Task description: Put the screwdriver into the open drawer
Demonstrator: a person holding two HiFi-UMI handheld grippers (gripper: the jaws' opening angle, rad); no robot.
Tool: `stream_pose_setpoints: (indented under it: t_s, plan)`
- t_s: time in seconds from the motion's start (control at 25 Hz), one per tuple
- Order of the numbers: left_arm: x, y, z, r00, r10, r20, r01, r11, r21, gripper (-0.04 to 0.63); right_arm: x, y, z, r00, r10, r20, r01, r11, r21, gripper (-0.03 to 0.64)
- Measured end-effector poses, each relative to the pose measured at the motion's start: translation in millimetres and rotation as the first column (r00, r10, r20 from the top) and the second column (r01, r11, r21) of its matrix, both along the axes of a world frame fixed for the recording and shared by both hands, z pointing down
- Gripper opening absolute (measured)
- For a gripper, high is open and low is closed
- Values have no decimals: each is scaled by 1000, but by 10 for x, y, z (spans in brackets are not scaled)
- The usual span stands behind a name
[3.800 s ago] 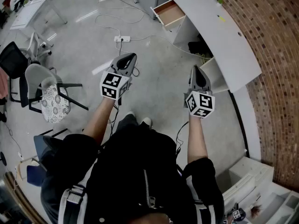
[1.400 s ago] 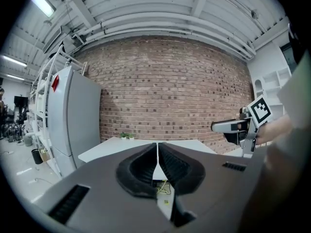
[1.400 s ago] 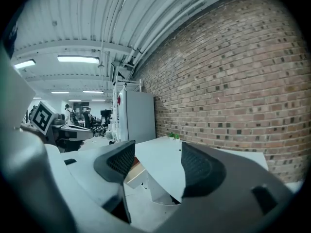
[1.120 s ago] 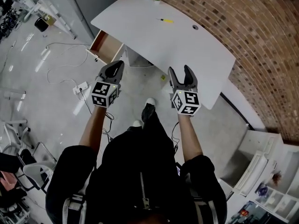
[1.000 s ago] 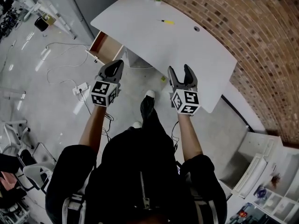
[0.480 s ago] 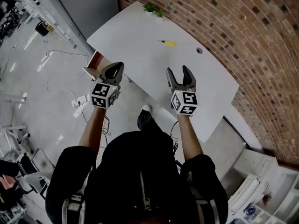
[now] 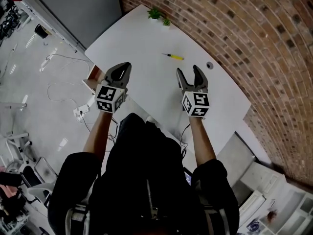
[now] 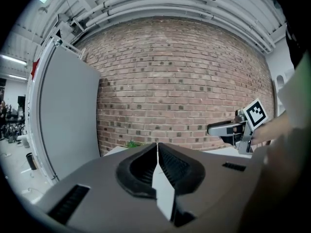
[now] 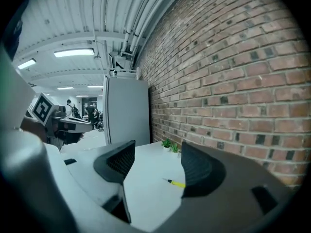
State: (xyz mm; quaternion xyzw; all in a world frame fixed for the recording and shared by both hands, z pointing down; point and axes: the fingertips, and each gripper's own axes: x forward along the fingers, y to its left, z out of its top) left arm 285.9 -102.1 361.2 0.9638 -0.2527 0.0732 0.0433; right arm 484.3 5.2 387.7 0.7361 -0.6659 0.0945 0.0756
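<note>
A yellow-handled screwdriver (image 7: pixel 174 57) lies on the white desk (image 7: pixel 146 43), toward the brick wall. It also shows low between the jaws in the right gripper view (image 9: pixel 175 182). My right gripper (image 7: pixel 190 75) hangs open and empty over the desk, short of the screwdriver. My left gripper (image 7: pixel 123 66) is shut on nothing above the desk's near-left edge; its jaws meet in the left gripper view (image 8: pixel 157 147). Only a sliver of the open wooden drawer (image 7: pixel 91 80) shows, just left of the left gripper.
Two small potted plants (image 7: pixel 155 13) stand at the desk's far end. A round cable hole (image 7: pixel 210 65) sits right of the screwdriver. A brick wall (image 7: pixel 244 38) runs behind the desk. Cables and a power strip (image 7: pixel 81 111) lie on the floor at left.
The desk has come closer, and both grippers now hang over it instead of over the floor. The drawer has slid mostly behind the left gripper. Jaw states are unchanged.
</note>
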Motion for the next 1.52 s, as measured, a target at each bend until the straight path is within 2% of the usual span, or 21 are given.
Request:
stream_pose_setpoints:
  t_s: [0.28, 0.44, 0.8, 0.96, 1.24, 1.52]
  plan:
    - [340, -467, 291, 998, 55, 31, -53, 996, -72, 29, 245, -354, 407, 1000, 16, 21, -14, 995, -94, 293]
    - [538, -739, 426, 996, 84, 32, -81, 993, -88, 29, 361, -544, 700, 1000, 4, 26, 1, 984, -176, 293]
    - [602, -1067, 820, 990, 113, 88, -95, 979, -181, 29, 484, -892, 1449, 994, -106, 4, 99, 920, -379, 295]
    - [516, -1269, 930, 992, 89, 92, -71, 981, -179, 29, 566, -1031, 1751, 982, -185, -43, 145, 875, -462, 294]
    - [274, -1475, 1123, 989, 46, 142, -15, 977, -214, 29, 722, -1214, 2259, 941, -330, -81, 212, 755, -621, 293]
    - [19, -1602, 1278, 983, 2, 183, 43, 969, -242, 29, 926, -1322, 2690, 933, -355, -51, 213, 663, -717, 278]
